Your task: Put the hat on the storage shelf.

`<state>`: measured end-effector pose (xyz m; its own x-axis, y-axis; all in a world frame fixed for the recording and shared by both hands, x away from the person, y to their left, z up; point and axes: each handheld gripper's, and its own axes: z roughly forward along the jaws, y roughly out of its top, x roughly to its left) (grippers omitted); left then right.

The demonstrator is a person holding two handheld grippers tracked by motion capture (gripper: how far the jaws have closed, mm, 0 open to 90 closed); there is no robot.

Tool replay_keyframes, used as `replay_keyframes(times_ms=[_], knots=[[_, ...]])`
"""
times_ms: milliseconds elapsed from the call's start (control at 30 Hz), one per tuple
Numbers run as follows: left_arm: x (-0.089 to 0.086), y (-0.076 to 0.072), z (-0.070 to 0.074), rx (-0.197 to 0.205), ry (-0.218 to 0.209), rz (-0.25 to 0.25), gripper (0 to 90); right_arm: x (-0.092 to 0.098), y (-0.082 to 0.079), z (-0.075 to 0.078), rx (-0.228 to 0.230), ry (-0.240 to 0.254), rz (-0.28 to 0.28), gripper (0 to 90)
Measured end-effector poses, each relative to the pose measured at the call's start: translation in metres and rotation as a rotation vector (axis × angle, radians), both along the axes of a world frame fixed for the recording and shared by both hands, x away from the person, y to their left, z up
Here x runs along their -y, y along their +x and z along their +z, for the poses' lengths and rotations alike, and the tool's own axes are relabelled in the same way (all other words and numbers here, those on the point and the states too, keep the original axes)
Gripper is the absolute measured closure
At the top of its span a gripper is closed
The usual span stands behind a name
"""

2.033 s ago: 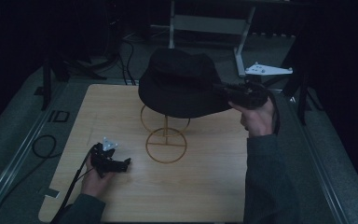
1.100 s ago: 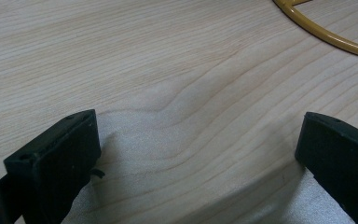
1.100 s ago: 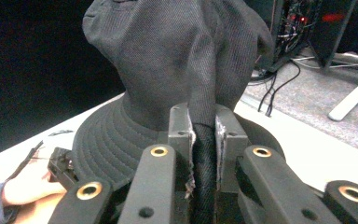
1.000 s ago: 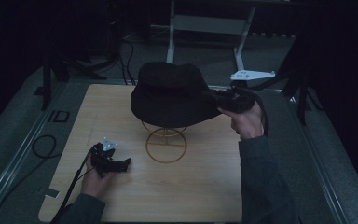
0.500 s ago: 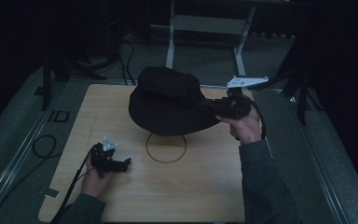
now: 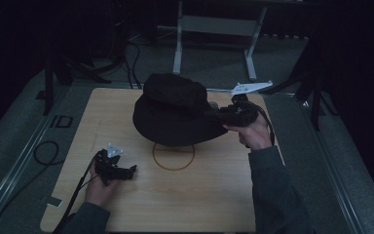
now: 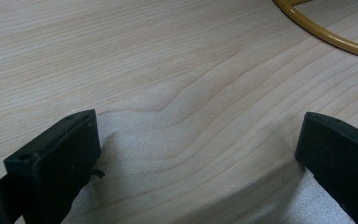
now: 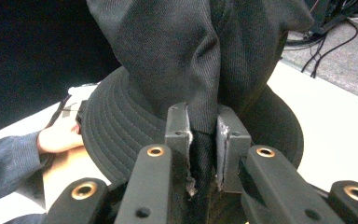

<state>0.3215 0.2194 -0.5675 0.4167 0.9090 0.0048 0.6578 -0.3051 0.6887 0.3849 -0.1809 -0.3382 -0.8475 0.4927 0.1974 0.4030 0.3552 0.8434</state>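
A black bucket hat (image 6: 175, 109) hangs above the wooden table (image 6: 214, 195), over a thin gold ring stand whose base ring (image 6: 174, 156) lies on the wood. My right gripper (image 6: 214, 115) is shut on the hat's right side. In the right gripper view a fold of the hat's fabric (image 8: 203, 126) is pinched between the jaws and the brim (image 8: 107, 135) spreads below. My left gripper (image 6: 129, 171) rests on the table at the front left, open. In the left gripper view bare wood lies between its fingers (image 7: 58, 158), with an arc of the gold ring (image 7: 326, 32) at the top right.
A cable (image 6: 44, 151) trails off the table's left edge onto the grey floor. A metal frame (image 6: 214, 29) stands beyond the table's far edge. Dark stands flank the table on both sides.
My right gripper has carried the hat left and down over the gold stand, whose upper part is now hidden under the hat. The left gripper has stayed put.
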Motion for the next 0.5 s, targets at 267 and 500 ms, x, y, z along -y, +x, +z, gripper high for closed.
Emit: replay_keyframes(times_ms=[267,500], knots=[[0.0000,0.0000,0.0000,0.000,0.000,0.000,0.3,-0.0059,0.0002,-0.0017,-0.001,-0.024,0.017,73.5],[0.0000,0.0000,0.0000,0.001,-0.002,0.000,0.3,-0.0089,0.0009,-0.0031,-0.007,-0.039,0.023,66.1]])
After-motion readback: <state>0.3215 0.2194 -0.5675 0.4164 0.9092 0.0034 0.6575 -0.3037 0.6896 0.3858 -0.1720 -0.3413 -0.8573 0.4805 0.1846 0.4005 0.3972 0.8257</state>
